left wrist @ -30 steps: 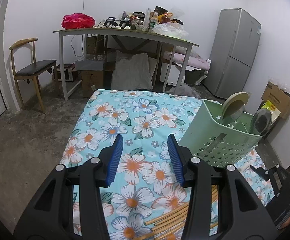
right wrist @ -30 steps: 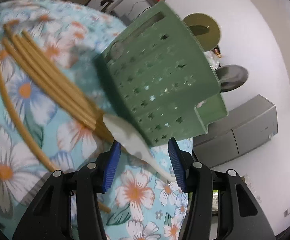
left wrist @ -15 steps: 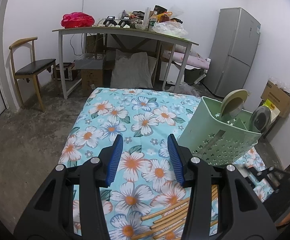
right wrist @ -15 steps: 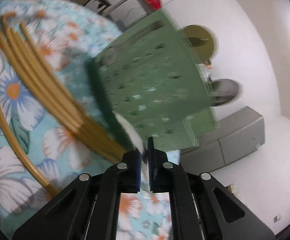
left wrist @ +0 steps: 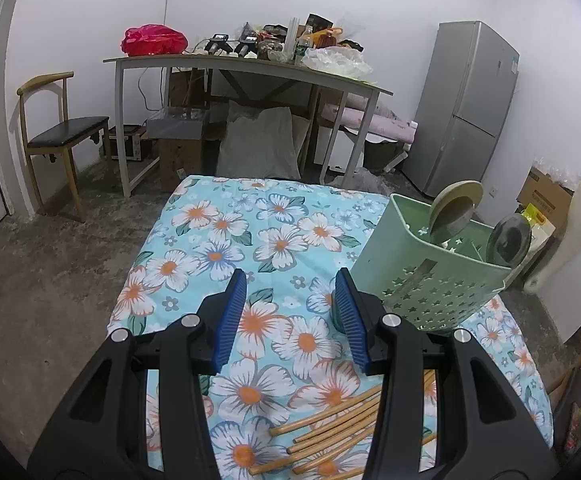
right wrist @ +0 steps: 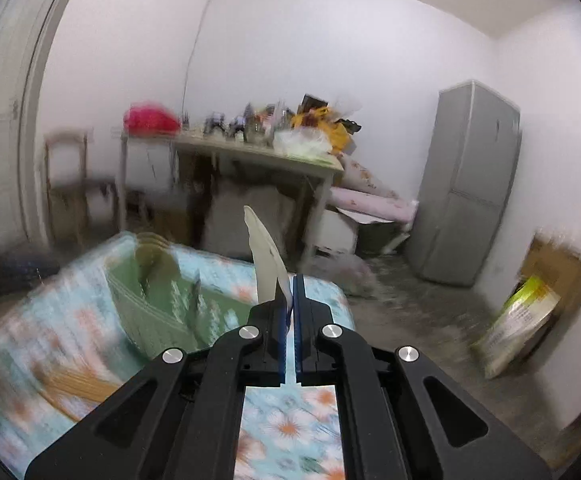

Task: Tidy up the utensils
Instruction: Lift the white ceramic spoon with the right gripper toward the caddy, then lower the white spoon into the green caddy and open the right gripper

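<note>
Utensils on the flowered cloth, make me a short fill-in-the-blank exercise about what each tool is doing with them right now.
1. The right tool is shut on a white ____.
2. The left tool is open and holds ____.
3. The wooden chopsticks lie on the ____ cloth.
4. The ladles stand in the ____ basket.

Missing words: spoon; nothing; flowered; green

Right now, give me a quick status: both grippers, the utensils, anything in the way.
Right gripper shut on white spoon, raised above green basket. Left gripper open, empty. Chopsticks on floral cloth. Nothing blocking.
</note>
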Available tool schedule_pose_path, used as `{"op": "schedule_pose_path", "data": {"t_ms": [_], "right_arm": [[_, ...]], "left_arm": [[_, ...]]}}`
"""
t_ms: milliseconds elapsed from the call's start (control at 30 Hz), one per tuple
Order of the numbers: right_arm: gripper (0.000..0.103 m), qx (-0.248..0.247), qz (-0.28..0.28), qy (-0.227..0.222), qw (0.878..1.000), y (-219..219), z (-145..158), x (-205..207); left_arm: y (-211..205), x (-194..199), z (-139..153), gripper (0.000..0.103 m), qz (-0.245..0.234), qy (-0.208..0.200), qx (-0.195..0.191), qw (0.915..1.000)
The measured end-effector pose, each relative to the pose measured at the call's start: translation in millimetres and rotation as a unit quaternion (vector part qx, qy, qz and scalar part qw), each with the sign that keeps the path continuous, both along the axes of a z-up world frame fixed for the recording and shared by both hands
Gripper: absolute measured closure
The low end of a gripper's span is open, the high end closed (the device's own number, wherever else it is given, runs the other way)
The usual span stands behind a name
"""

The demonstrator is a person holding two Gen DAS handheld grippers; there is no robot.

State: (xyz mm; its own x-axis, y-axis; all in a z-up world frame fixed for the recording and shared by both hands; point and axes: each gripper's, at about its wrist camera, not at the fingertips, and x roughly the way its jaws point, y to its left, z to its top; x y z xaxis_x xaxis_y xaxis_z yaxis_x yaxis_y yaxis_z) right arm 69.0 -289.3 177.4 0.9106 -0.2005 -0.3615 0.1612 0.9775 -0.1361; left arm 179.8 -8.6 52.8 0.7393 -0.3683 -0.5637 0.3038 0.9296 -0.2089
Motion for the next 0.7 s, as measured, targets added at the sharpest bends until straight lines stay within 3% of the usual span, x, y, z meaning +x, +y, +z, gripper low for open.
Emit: {"op": "schedule_pose_path", "data": {"t_ms": [100, 267, 533, 700], "right_arm": [[0.100, 0.095, 0.023, -0.043, 0.994, -26.4, 23.0, -0.5], [0.100, 0.140, 0.037, -0.074, 0.987, -42.5, 30.2, 8.5], [0.100, 0.142, 0.032, -0.031, 0.989, -38.4, -6.5, 38.4], [0.100, 0.171, 0.029, 0.003, 0.985, -49.2, -41.0, 58.7]], "left_arm": [[0.2, 0.2, -0.1, 0.059, 0.000, 0.001, 0.000, 1.0000], [0.7, -1.3, 0.6, 0.059, 0.001, 0.004, -0.005, 1.0000], [-0.6, -5.4, 2.2, 0.059, 0.003, 0.008, -0.006, 0.9999], [-6.0, -5.7, 2.4, 0.059, -0.007, 0.002, -0.010, 0.9999]]}}
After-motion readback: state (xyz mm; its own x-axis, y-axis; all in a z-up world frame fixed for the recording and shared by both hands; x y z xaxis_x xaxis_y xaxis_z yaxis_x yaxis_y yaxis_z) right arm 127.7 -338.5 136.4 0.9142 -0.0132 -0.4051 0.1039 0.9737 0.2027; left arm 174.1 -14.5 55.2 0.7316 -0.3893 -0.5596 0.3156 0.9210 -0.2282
